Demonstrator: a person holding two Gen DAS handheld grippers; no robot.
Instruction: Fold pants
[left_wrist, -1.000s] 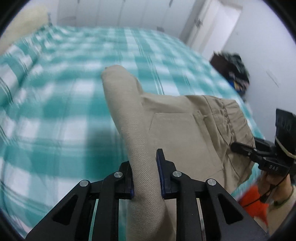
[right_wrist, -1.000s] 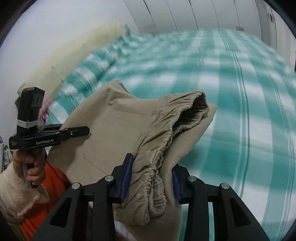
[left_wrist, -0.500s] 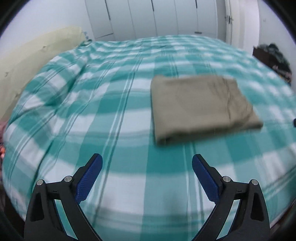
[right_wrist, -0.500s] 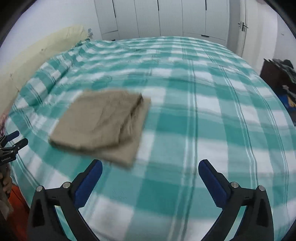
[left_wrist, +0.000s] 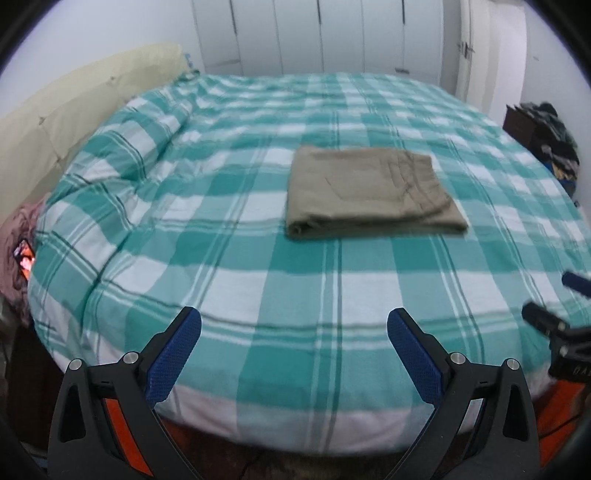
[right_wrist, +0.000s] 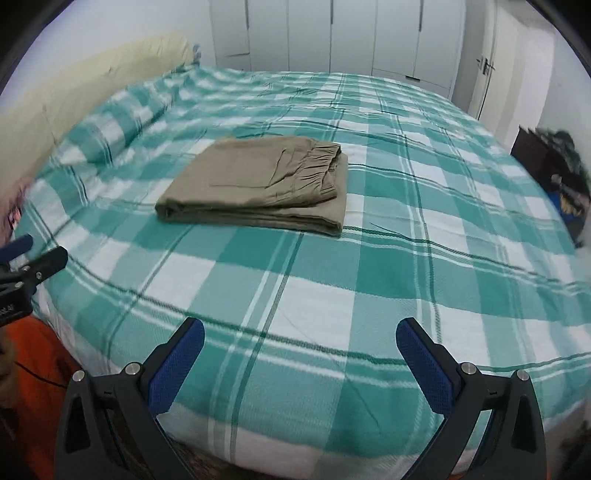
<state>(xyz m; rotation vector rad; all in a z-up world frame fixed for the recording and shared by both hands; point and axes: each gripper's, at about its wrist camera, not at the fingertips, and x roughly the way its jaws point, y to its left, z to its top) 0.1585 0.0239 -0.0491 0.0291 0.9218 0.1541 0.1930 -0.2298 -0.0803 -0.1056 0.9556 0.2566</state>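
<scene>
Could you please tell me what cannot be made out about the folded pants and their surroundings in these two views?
- Folded pants: the underside and inner layers are hidden by the top layer in both views.
- Waistband: clear in the right wrist view, blurred in the left.
- Dark pile beside the bed: blurred and cut by the fisheye edge, so its contents are unreadable.
- Left gripper and right gripper: only the fingers show.

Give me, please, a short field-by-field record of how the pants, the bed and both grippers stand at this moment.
pants: khaki pants, folded into a flat rectangle, elastic waistband on top
surface: green and white plaid bedspread
left gripper: left gripper, jaws wide open, empty, near the bed's edge
right gripper: right gripper, jaws wide open, empty
contact: neither gripper touches the pants
background: white wardrobe doors, cream headboard
</scene>
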